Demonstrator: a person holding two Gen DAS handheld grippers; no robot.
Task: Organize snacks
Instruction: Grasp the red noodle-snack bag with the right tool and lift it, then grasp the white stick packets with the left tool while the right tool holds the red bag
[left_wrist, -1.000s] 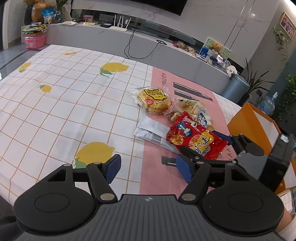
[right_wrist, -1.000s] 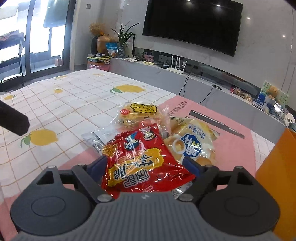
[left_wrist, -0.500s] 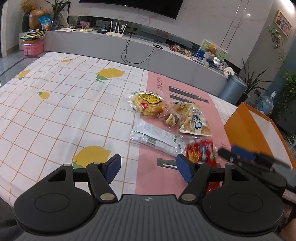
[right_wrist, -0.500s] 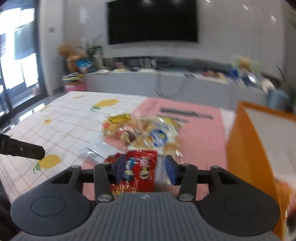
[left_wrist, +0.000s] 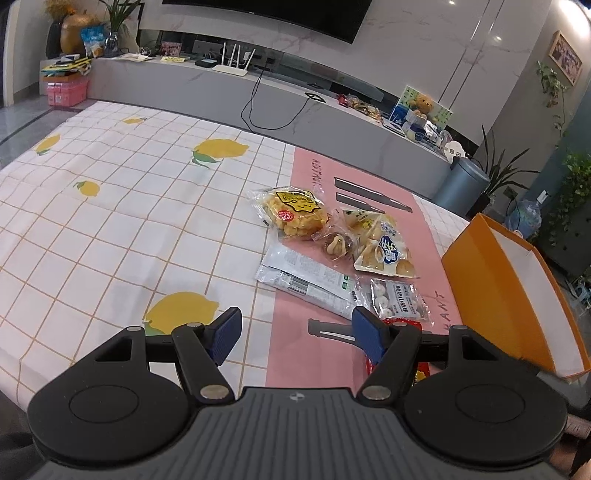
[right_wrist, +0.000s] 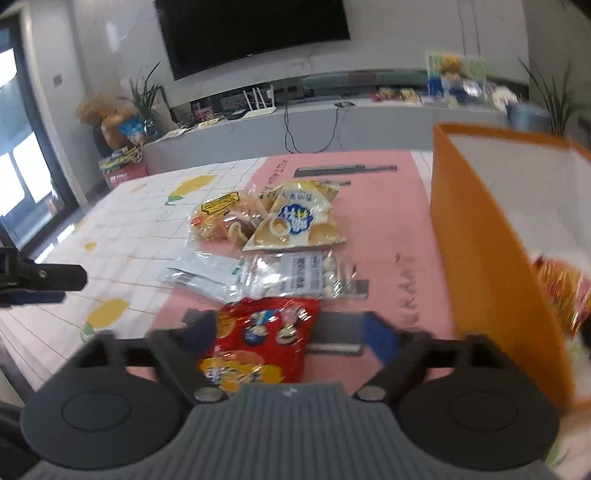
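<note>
Risk: the right gripper (right_wrist: 291, 332) is opening its fingers with the red snack bag (right_wrist: 258, 339) between them, low centre of its view and short of the orange box (right_wrist: 480, 251) at right. Released here, the bag drops on the desk (left_wrist: 110, 206) instead. The left gripper (left_wrist: 295, 332) stands open and empty.

Count: five packets loose at centre, one red bag, one box holding at least one packet.
</note>
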